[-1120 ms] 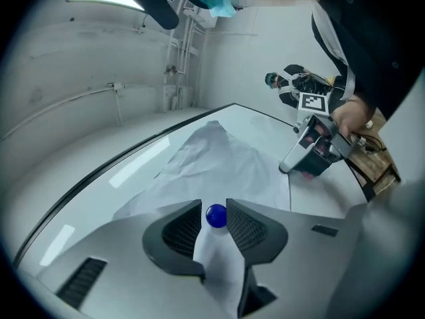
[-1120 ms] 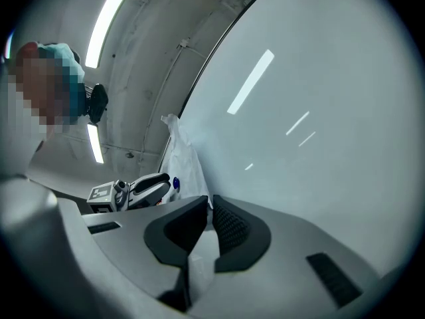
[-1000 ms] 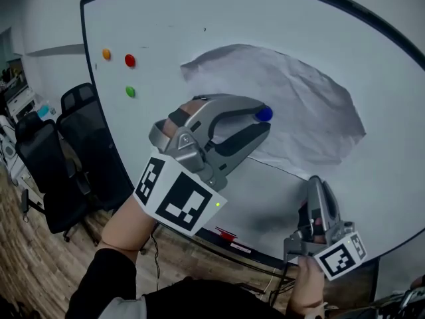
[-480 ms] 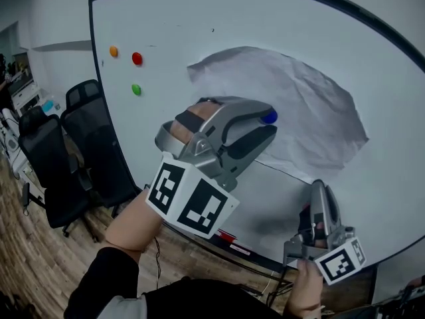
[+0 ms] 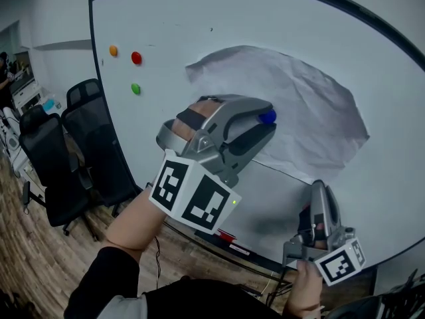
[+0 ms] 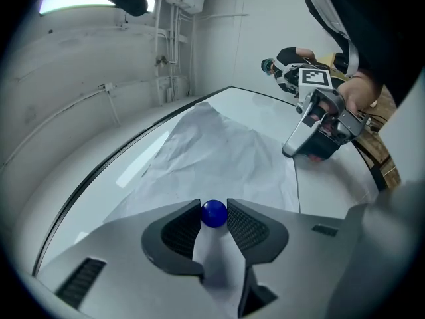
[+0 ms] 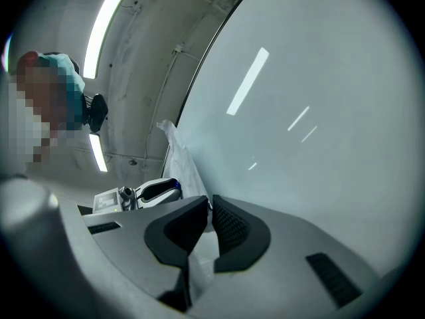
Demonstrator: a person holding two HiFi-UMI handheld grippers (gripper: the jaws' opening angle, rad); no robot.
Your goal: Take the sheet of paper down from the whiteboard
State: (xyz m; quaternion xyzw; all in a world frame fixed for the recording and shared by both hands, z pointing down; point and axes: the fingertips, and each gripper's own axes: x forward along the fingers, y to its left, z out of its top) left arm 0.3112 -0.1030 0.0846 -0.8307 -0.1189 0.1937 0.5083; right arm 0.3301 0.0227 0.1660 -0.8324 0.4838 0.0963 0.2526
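Left gripper view: pads (image 6: 180,231) of left gripper (image 6: 214,205) released and opening, blue magnet (image 6: 214,215) filling the gap between their tips. The magnet sits on the sheet of paper (image 6: 219,151), which spreads away beyond the tips, crumpled, against the whiteboard (image 6: 325,191)

Right gripper view: right gripper (image 7: 210,202) clenched, jaws nearly together on the sheet's edge, the paper running between the pads and up past the tips

Head view: right gripper's tip at the sheet's lower corner, below and right of left gripper. Orange magnet (image 5: 113,50), red magnet (image 5: 136,58) and green magnet (image 5: 135,89) on bare board, well left of both sets of fingers. Black office chairs (image 5: 53,158) on wood floor (image 5: 26,258), farther left still
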